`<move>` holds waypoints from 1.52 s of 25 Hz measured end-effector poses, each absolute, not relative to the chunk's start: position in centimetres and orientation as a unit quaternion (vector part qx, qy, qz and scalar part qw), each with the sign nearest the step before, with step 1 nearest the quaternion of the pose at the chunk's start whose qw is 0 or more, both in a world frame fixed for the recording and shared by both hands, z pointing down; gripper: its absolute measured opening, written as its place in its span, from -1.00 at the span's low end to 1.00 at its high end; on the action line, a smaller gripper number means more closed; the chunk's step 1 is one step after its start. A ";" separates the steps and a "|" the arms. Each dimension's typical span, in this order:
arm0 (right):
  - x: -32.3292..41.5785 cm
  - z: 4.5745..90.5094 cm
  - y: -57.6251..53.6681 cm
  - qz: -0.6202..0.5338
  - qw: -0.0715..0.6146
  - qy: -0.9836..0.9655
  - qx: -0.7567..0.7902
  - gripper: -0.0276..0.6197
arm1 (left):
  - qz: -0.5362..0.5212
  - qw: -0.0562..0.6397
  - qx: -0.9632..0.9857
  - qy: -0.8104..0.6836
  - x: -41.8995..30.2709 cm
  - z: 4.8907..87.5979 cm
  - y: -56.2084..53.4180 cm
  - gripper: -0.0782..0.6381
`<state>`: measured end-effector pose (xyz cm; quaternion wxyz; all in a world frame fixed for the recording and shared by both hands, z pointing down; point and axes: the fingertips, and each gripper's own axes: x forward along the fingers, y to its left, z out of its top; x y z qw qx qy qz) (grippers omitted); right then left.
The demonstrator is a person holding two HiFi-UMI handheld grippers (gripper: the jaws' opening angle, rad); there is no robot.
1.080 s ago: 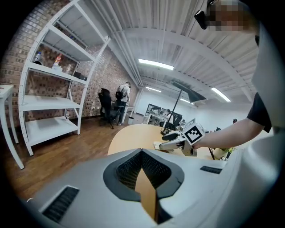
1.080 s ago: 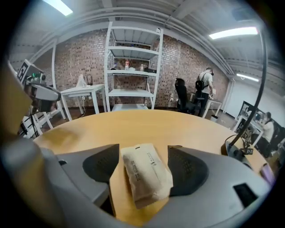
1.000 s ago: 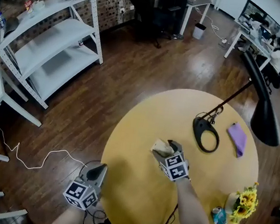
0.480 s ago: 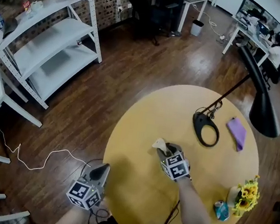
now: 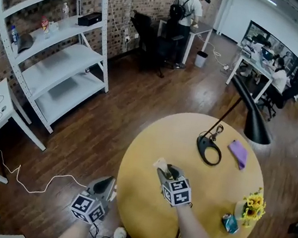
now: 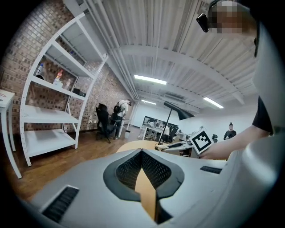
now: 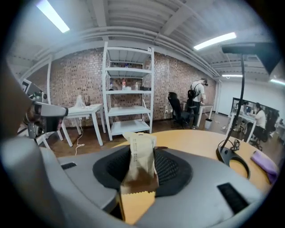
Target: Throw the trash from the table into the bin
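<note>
A beige and brown snack wrapper point(image 7: 140, 162) stands upright between the jaws of my right gripper point(image 7: 139, 178). The jaws have just been closing and now press on it. In the head view, the right gripper point(image 5: 164, 171) holds the wrapper point(image 5: 160, 164) above the left part of the round yellow table point(image 5: 216, 186). My left gripper point(image 5: 105, 184) hangs off the table's left edge, over the wooden floor. In the left gripper view, the left gripper point(image 6: 142, 167) is shut with nothing between its jaws.
On the table's right side stand a black lamp base point(image 5: 209, 149), a purple cloth point(image 5: 237, 153), a vase of yellow flowers point(image 5: 252, 204) and a can point(image 5: 229, 222). White shelving point(image 5: 64, 60) lines the brick wall. A small white bin point(image 5: 201, 58) stands by a far desk.
The right gripper's jaws closed on the wrapper and lifted it off the table. The left gripper rose a little. The head view tilted up, showing more of the room.
</note>
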<state>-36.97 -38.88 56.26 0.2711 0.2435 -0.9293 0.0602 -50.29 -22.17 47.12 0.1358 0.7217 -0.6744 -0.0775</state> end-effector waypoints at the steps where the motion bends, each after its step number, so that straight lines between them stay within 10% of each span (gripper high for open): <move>1: -37.3 54.9 -38.5 0.057 0.257 -0.933 0.246 -0.43 | -0.079 0.128 0.721 -0.677 -50.6 46.5 -21.9 -0.78; 18: -28.7 43.9 -32.6 0.003 0.142 -0.932 0.334 -0.44 | -0.099 0.043 0.800 -0.590 -43.4 39.0 -22.1 -0.78; 38: 14.0 38.9 -19.3 0.020 0.111 -0.776 0.621 -0.45 | -0.103 0.043 0.947 -0.301 -4.5 35.8 -20.5 -0.78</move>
